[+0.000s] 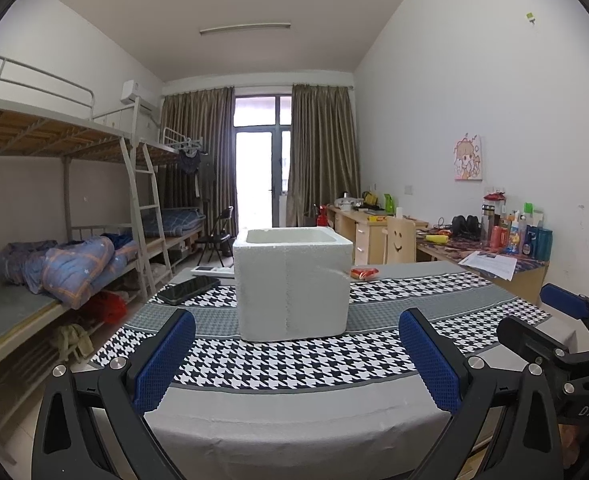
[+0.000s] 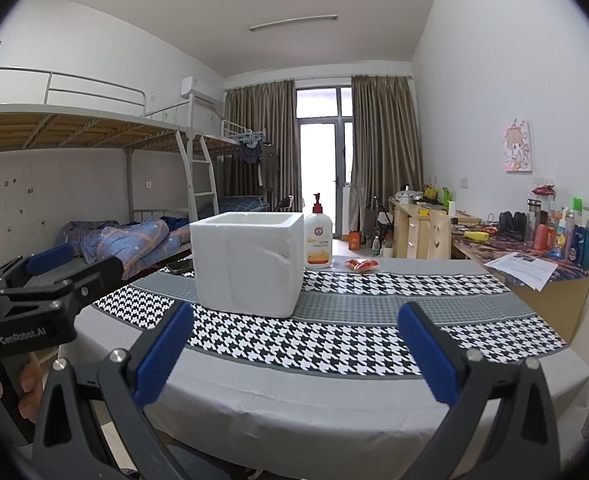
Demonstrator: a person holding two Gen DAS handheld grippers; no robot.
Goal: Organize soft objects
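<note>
Table: a long table (image 1: 294, 420) under a grey cloth with bands of black-and-white houndstooth runs away from both cameras, its near edge just below the grippers.
Foam box: a white foam box (image 1: 292, 288), open at the top, stands upright on the cloth toward the middle of the table, straight ahead of the left gripper and ahead and to the left of the right one; what is inside it cannot be seen.
Left gripper: the left gripper (image 1: 296, 360) hangs over the near end of the table, its blue-padded fingers (image 1: 164, 360) spread wide with nothing between them, well short of the box.
Right gripper: the right gripper (image 2: 294, 356) is beside it at about the same height, jaws likewise spread wide and holding nothing; the left gripper shows at the left edge of its view.
Bottle: a white pump bottle (image 2: 317, 236) with a red top stands upright just behind the box's right side, seen only from the right wrist.
Phone: a dark phone (image 1: 184, 291) lies flat on the cloth to the left of the box, near but apart.
Red packet: a small soft red packet (image 1: 363, 273) lies on the far part of the table, right of the box and beyond it, apart from both grippers.
</note>
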